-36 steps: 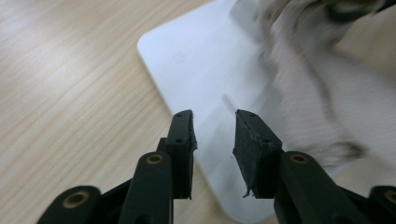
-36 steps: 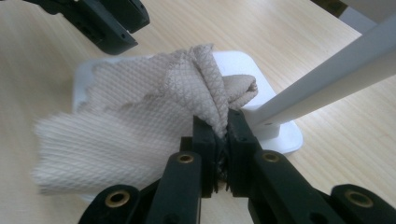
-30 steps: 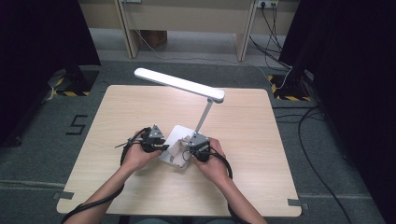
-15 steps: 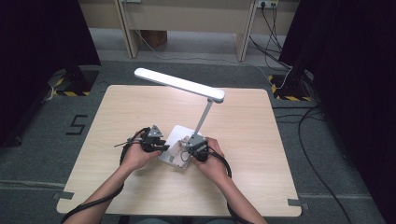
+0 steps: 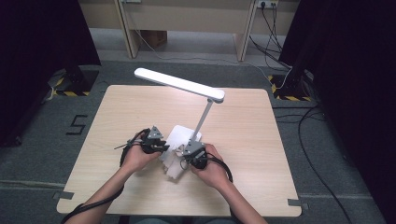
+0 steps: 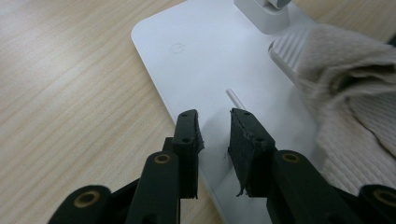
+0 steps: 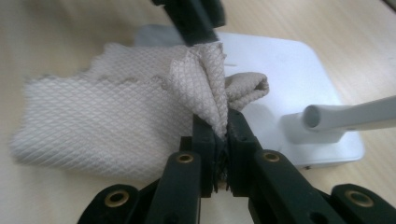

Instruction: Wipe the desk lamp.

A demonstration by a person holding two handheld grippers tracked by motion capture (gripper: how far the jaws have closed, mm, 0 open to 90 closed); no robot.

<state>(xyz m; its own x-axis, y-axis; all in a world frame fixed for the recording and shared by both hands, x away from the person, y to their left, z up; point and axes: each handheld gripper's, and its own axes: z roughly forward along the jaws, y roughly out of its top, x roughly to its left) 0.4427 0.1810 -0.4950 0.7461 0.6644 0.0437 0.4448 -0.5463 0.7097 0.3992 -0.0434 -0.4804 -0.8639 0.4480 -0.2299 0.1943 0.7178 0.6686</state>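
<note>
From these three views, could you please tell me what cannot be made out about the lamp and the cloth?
- Lamp base: its near part lies under the cloth in the right gripper view.
- Lamp head: the high view hides whether it is lit.
- Cloth: the left gripper view's right edge cuts it off.
- Power mark: too faint to read there.

A lamp stands near the middle of the table (image 5: 261,186), its base (image 5: 184,135) toward the near edge and its head (image 5: 180,84) reaching toward the far edge. A cloth (image 7: 116,116) lies partly on the base, spilling off its near side, perhaps onto the tabletop. The left gripper (image 5: 164,148) sits left of the base, the right gripper (image 5: 187,161) at the cloth.
</note>
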